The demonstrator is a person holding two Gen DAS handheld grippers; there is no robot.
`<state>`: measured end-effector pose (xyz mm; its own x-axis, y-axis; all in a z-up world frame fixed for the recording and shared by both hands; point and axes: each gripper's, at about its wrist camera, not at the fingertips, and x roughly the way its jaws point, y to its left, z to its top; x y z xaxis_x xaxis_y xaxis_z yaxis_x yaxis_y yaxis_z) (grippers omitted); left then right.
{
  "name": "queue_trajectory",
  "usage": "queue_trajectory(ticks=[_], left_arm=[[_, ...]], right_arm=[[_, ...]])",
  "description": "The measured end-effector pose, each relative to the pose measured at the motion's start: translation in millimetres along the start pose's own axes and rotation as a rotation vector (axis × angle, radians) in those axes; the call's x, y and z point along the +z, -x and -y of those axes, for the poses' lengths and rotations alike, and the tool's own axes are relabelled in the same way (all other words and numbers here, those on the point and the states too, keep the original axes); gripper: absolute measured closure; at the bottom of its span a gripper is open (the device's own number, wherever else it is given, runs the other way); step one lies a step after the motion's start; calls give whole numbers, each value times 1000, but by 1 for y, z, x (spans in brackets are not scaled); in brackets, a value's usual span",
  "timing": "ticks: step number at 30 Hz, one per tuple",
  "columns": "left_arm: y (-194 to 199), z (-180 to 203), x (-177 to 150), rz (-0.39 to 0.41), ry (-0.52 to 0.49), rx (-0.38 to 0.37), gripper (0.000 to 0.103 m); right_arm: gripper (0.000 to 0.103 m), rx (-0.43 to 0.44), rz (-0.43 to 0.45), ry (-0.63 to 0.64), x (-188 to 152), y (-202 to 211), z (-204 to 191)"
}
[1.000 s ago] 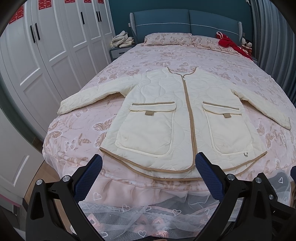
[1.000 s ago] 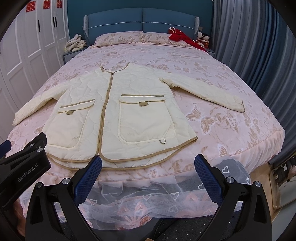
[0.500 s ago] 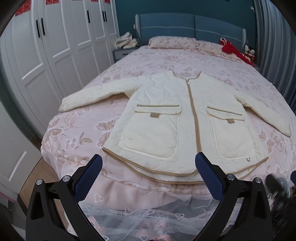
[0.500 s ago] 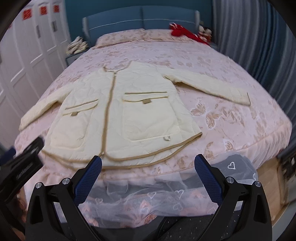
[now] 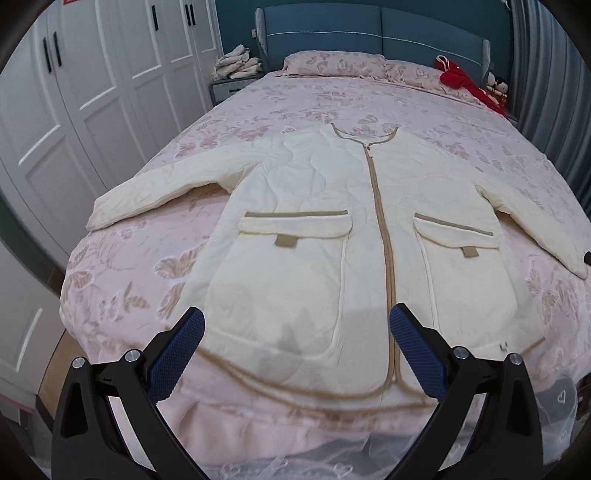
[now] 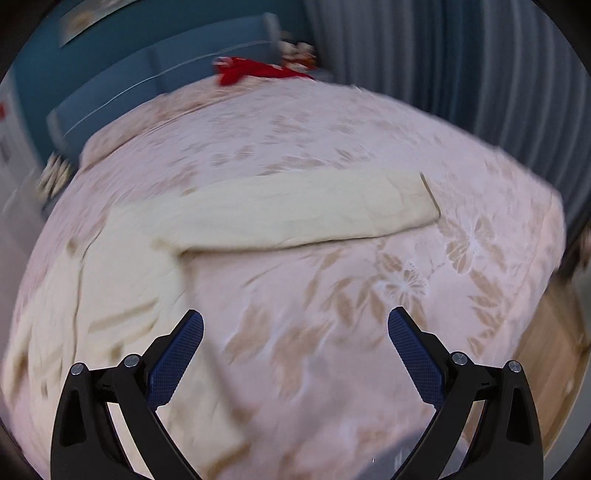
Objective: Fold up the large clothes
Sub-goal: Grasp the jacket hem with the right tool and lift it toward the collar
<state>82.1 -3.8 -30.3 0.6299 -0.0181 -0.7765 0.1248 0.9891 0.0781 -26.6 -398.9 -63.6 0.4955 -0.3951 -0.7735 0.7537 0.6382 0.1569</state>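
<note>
The left tool [image 5: 295, 347] is standing with its two blue pads wide apart and nothing between them, just before the hem of the quilted jacket [image 5: 332, 236]. The right tool [image 6: 295, 347] is also spread wide and carrying nothing, hovering over bare bedspread [image 6: 351, 302].

The jacket is lying flat and face up on the bed [image 5: 147, 266], zipped closed, its hem nearest the left tool and its collar farther away. Both sleeves are stretching out to the sides.

I am judging that the jacket is soft and padded, light for its size, and a little springy, so a fold may be opening again if it is not pressed down. The fabric is looking smooth, so a shallow pinch could be slipping. A good place to take hold seems to be the cuff [image 6: 424, 199] of the sleeve ahead of the right tool, where the trimmed edge is giving a firmer bite.

The left view is showing the whole front clearly: two flap pockets, the brown zipper line, the white wardrobe [image 5: 92, 92] to the left and the headboard [image 5: 380, 33] far beyond. The right view is blurred, but it alone is showing that sleeve in full length, beyond the tool, and the curtain [image 6: 461, 62] behind it.
</note>
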Motion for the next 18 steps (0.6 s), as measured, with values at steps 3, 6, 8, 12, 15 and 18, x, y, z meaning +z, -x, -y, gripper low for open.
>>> queue_trajectory(ticks=[3, 6, 8, 12, 15, 18], left_arm=[[-9, 12, 7, 19, -13, 18, 5], [-25, 22, 13, -1, -18, 25, 5], [-33, 31, 16, -15, -39, 26, 5], [-49, 50, 21, -58, -105, 21, 5], [-64, 59, 24, -95, -117, -18, 5], [-75, 60, 27, -105, -110, -35, 5]], right_arm=[[5, 0, -36, -141, 26, -47, 38], [5, 1, -60, -279, 40, -85, 75], [6, -18, -55, -338, 47, -103, 92], [14, -62, -44, -359, 62, -129, 111], [27, -58, -64, -382, 71, -149, 121], [49, -55, -71, -423, 75, -160, 127]])
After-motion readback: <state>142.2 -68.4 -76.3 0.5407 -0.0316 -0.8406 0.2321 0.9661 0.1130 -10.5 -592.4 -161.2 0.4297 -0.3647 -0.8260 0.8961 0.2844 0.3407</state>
